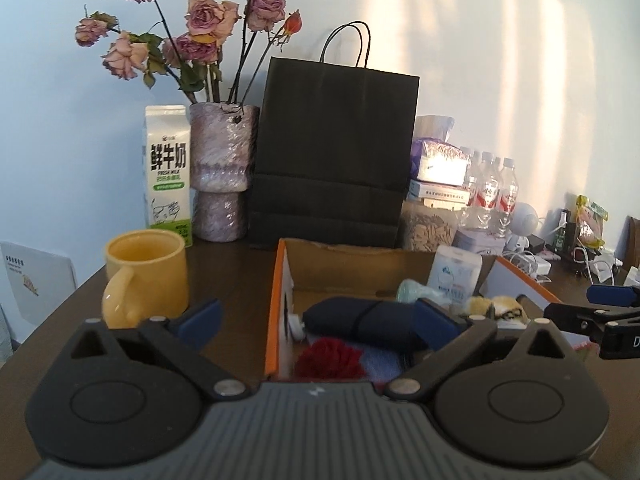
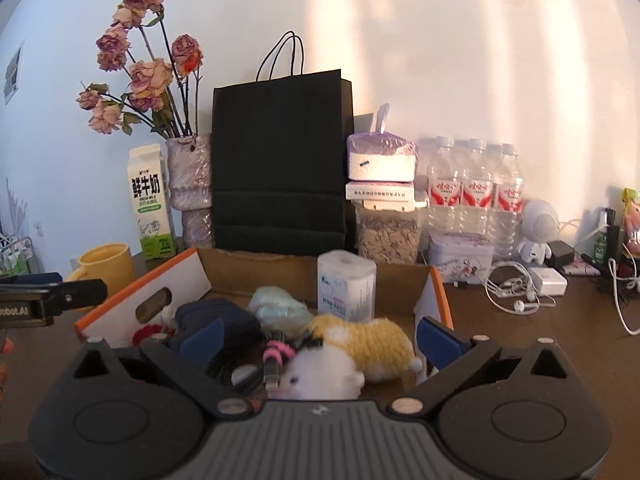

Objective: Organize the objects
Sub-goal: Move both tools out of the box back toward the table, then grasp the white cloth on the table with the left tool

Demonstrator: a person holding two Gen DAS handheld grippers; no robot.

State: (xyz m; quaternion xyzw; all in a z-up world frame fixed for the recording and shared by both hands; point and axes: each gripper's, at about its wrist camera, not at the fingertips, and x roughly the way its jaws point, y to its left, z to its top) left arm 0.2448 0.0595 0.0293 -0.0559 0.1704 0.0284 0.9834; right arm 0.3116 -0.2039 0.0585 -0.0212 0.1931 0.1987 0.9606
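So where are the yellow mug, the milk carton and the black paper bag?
yellow mug [image 1: 154,268], left wrist view, front wall.
milk carton [image 1: 168,172], left wrist view, printed front.
black paper bag [image 2: 282,160], right wrist view, front panel.

— How is the light?
— Warm sun streaks the far wall [image 2: 460,60] on the right; the left stays cool and bluish. The bench [image 2: 520,340] is dim.
— Sharpness?
— Near items blur softly, and fisheye bending curves the edges, corners dark.

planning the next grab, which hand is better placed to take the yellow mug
Left. The mug stands outside the box, just beyond the left gripper's open, empty jaws. The right gripper hangs over the box, the mug far off to its left.
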